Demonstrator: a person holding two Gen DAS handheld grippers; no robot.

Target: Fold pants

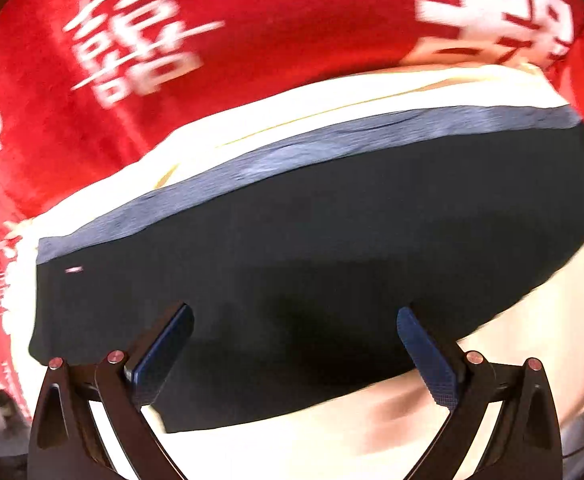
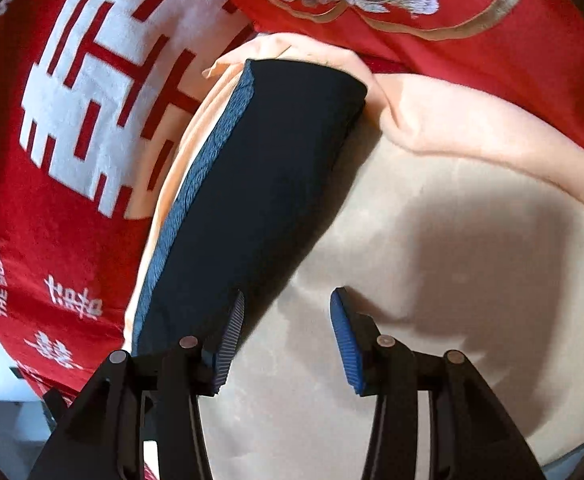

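Folded dark pants (image 1: 332, 248) lie on a beige cloth (image 2: 412, 280), left gripper (image 1: 296, 356) spread above them, right gripper (image 2: 288, 340) spread at their five o'clock edge, pinching nothing.

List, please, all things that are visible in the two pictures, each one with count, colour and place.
pants: one, dark navy with a lighter blue ribbed waistband, folded into a compact bundle, lying on the cream cloth.
cream cloth: one, pale cream to peach, spread under the pants, on top of the red blanket.
red blanket: one, red with white characters and lettering, around the cream cloth on the far side and one flank.
embroidered red fabric: one, red with pink flower embroidery and a gold border, at the far edge in the right wrist view.
left tool: one, black with blue pads, jaws open, above the pants.
right tool: one, black with blue pads, jaws open, nothing between them, beside the pants' near end.
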